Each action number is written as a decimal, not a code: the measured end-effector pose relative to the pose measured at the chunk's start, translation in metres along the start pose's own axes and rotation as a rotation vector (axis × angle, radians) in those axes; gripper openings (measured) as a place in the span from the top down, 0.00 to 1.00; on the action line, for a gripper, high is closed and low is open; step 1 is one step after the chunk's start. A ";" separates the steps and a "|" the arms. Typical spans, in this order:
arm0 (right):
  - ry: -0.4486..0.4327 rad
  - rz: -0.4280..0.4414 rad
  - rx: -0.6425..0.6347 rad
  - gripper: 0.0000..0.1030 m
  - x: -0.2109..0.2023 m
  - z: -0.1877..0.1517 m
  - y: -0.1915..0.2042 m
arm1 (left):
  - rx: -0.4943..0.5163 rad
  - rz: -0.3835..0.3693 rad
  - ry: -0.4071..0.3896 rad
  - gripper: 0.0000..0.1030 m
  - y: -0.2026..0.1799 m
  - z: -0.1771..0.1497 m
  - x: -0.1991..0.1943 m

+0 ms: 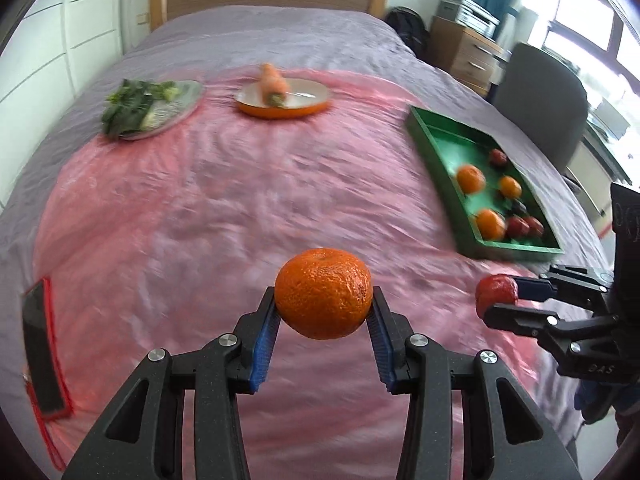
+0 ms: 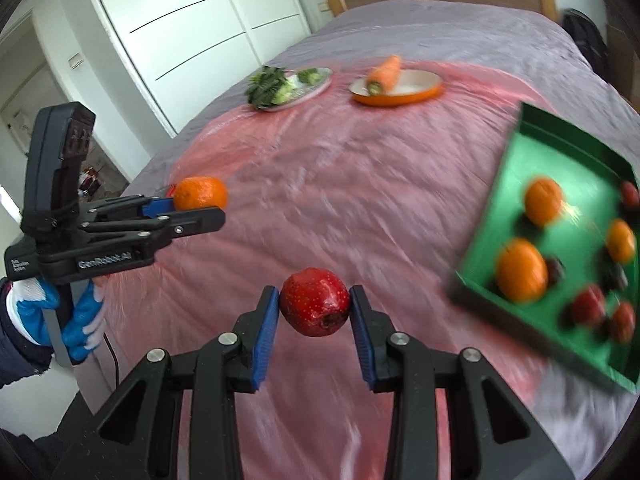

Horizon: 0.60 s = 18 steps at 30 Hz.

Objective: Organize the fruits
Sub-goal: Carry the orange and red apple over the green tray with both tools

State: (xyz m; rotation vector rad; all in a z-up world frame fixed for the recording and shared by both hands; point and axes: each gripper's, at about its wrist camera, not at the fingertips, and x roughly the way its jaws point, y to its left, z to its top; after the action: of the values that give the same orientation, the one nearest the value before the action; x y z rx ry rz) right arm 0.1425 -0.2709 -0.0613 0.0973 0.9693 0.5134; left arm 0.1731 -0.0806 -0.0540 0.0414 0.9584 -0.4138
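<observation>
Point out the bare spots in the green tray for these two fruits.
The green tray is bare at its far end, beyond the farthest orange. Its near end is crowded with oranges and red fruits. The wide pink sheet left of it is open too.

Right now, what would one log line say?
left gripper: shut on round orange mandarin | right gripper: shut on red speckled fruit | green rectangular tray: holds fruit
</observation>
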 end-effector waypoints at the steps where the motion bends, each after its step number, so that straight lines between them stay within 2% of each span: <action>1: 0.000 -0.010 0.011 0.42 -0.008 -0.008 -0.005 | 0.010 -0.014 0.010 0.63 -0.010 -0.003 0.001; 11: -0.057 -0.136 0.148 0.42 -0.082 -0.058 -0.077 | 0.109 -0.136 0.071 0.63 -0.104 -0.011 0.014; 18: -0.110 -0.203 0.200 0.42 -0.113 -0.064 -0.125 | 0.157 -0.169 0.060 0.63 -0.146 0.017 0.029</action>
State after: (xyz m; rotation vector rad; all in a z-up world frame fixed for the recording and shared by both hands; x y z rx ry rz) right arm 0.0857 -0.4420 -0.0497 0.2025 0.9094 0.2217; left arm 0.1483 -0.2284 -0.0457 0.1165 0.9909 -0.6465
